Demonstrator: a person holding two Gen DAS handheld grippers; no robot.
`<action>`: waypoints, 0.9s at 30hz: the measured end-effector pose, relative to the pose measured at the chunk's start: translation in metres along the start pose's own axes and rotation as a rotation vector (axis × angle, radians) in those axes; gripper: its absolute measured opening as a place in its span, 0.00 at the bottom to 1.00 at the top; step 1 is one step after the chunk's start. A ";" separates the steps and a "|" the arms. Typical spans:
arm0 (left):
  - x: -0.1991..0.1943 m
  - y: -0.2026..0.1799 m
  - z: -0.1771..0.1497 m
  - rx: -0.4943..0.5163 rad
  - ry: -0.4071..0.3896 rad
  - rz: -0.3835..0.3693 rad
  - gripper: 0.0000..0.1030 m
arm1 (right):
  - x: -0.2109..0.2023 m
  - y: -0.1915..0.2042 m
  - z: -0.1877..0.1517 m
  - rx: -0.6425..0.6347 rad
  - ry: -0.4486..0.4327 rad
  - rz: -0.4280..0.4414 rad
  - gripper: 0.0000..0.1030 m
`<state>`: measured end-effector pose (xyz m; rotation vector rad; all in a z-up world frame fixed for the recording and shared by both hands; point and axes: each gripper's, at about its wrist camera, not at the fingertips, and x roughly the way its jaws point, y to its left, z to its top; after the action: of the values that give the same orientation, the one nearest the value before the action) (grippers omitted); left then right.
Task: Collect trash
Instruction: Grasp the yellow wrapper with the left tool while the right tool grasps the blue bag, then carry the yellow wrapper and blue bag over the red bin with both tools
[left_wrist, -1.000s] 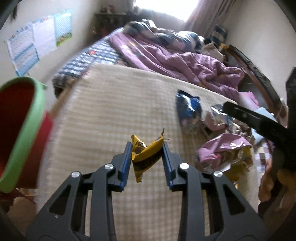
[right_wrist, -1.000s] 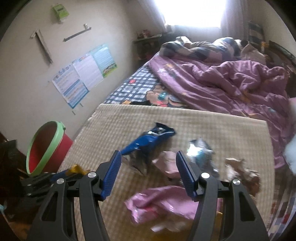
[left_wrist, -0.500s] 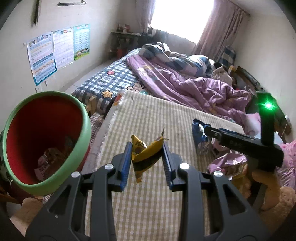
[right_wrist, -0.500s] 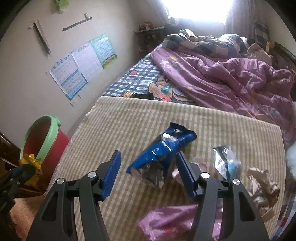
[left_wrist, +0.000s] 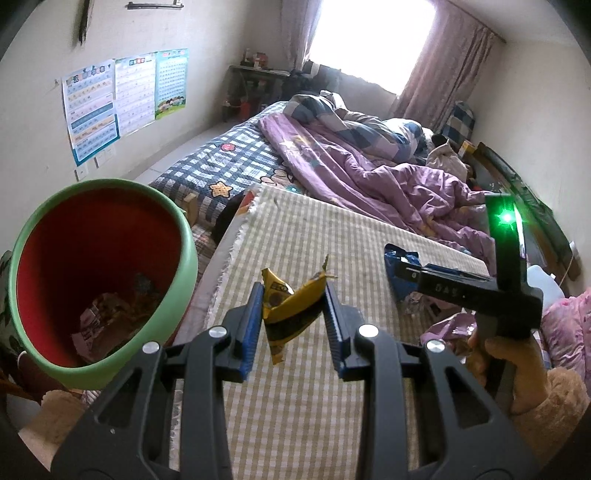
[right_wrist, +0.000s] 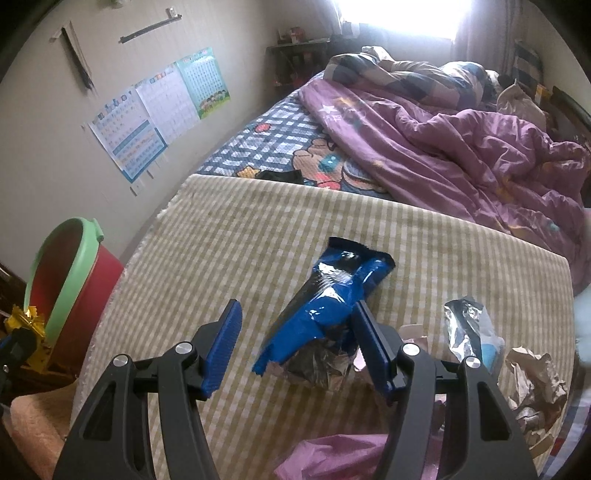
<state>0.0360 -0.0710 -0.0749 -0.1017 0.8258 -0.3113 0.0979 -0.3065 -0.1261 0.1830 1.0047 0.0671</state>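
Left gripper (left_wrist: 294, 317) is pinching a crumpled yellow wrapper (left_wrist: 291, 310) between its blue pads, hanging above the checked blanket (left_wrist: 332, 240) beside the red bin (left_wrist: 92, 273) with a green rim. Right gripper (right_wrist: 295, 343) is standing with jaws spread around a blue wrapper (right_wrist: 332, 295) lying on the blanket; its right pad is touching the wrapper. Behind, a purple duvet (right_wrist: 461, 147) is covering the bed.

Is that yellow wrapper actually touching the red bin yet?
Apart. The left wrist view shows the yellow wrapper pinched in the left hand-held gripper, with striped blanket visible between it and the red bin.
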 end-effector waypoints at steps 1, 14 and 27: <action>0.000 0.000 -0.001 0.001 -0.001 0.004 0.30 | 0.000 0.001 0.001 -0.001 0.001 -0.001 0.59; -0.007 0.029 -0.002 -0.047 -0.017 0.096 0.30 | 0.012 0.012 0.004 -0.053 0.025 0.005 0.57; -0.049 0.027 0.019 -0.011 -0.124 0.163 0.30 | -0.015 0.023 -0.011 -0.048 -0.025 0.065 0.12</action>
<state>0.0254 -0.0310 -0.0327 -0.0625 0.7076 -0.1458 0.0816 -0.2847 -0.1154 0.1726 0.9710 0.1475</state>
